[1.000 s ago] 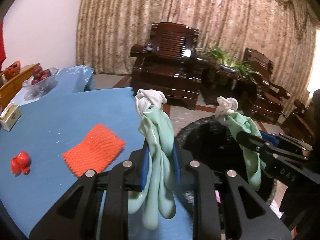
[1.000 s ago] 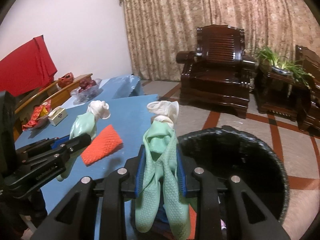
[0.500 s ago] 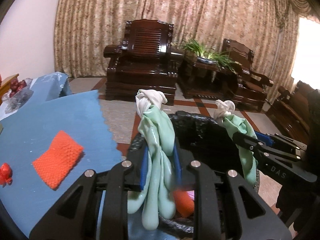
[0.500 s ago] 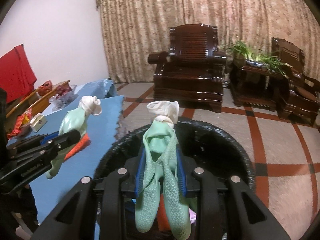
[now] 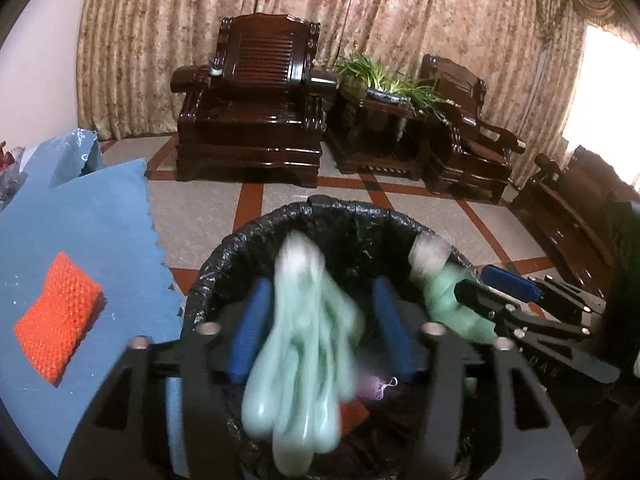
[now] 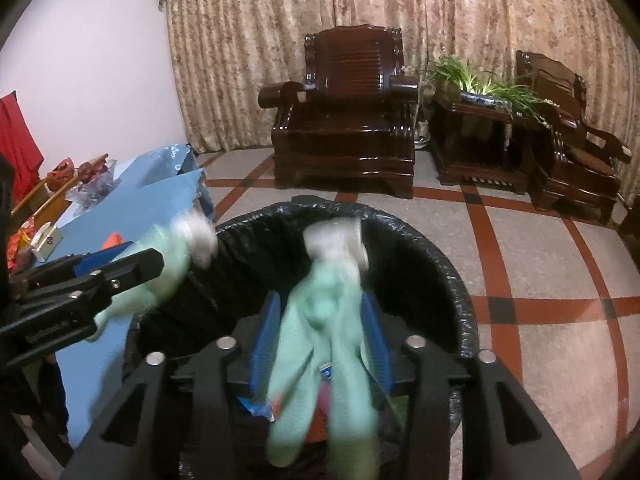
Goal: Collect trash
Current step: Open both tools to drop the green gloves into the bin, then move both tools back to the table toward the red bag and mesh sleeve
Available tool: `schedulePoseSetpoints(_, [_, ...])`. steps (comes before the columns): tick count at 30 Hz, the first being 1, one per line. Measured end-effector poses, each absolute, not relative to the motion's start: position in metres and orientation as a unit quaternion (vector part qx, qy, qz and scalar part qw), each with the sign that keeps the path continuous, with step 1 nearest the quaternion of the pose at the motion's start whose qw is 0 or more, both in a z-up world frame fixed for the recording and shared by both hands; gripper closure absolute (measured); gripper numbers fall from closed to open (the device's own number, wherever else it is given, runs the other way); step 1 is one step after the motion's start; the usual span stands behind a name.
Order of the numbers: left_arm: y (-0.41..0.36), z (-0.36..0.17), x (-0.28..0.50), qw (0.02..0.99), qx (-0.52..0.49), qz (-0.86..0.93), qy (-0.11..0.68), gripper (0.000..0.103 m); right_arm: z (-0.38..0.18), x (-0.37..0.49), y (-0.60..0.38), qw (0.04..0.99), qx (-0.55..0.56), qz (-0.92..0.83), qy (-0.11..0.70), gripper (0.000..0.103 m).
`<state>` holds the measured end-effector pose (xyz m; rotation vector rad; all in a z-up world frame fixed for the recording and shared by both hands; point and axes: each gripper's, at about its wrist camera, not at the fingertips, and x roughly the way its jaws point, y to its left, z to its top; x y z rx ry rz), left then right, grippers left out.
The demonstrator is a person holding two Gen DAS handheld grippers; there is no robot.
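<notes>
Gloves drop: our left gripper (image 5: 316, 320) and right gripper (image 6: 320, 332) have just opened, releasing green gloves (image 5: 304, 344) above the bin (image 6: 448, 280); the orange mesh (image 5: 56, 316) beside the bin remains.

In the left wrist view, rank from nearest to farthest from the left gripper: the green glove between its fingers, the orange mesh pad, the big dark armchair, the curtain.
1. Green glove, blurred, between the open fingers of the left gripper, over the bin.
2. Orange mesh pad, left, on the blue table.
3. Dark armchair, across the floor.
4. Curtain, behind the armchair.

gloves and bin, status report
Left gripper and right gripper jaws just opened. Both green gloves blurred, dropping into bin. Nothing in the way.
</notes>
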<state>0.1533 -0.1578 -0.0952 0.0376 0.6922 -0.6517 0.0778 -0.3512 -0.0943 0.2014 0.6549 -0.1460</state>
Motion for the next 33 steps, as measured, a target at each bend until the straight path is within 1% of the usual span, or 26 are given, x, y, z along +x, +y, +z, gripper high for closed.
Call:
schedulePoseSetpoints(1, [-0.156,-0.094,0.152,0.891,0.016,-0.311,0.329,0.032,-0.094,0.077,-0.351,0.94,0.098,-0.073,0.32,0.042])
schedulePoseSetpoints(2, [-0.152,-0.093,0.152,0.894,0.013,-0.308,0.325,0.027,-0.094,0.076,-0.351,0.94,0.096,-0.077,0.318,0.037])
schedulePoseSetpoints(3, [-0.149,-0.092,0.152,0.896,0.01,-0.306,0.323,0.024,-0.094,0.076,-0.351,0.941,0.096,-0.079,0.315,0.029])
schedulePoseSetpoints(5, [-0.144,-0.088,0.153,0.901,0.009,-0.296,0.318,0.016,-0.093,0.074,-0.351,0.942,0.093,-0.083,0.311,0.02])
schedulePoseSetpoints(7, [-0.135,-0.085,0.152,0.906,0.011,-0.284,0.313,0.013,-0.092,0.073,-0.35,0.943,0.09,-0.087,0.309,0.008])
schedulePoseSetpoints(8, [-0.131,-0.084,0.151,0.908,0.012,-0.279,0.312,0.012,-0.091,0.073,-0.349,0.943,0.089,-0.087,0.309,0.006])
schedulePoseSetpoints(11, [-0.115,-0.08,0.153,0.915,0.013,-0.255,0.313,0.009,-0.089,0.074,-0.345,0.943,0.094,-0.081,0.308,0.006])
schedulePoseSetpoints(19, [-0.065,-0.072,0.149,0.929,0.001,-0.2,0.311,0.008,-0.085,0.08,-0.321,0.946,0.087,-0.053,0.308,0.006])
schedulePoseSetpoints(33, [0.034,-0.062,0.139,0.947,-0.021,-0.11,0.3,0.008,-0.072,0.109,-0.234,0.951,0.06,0.027,0.303,0.006])
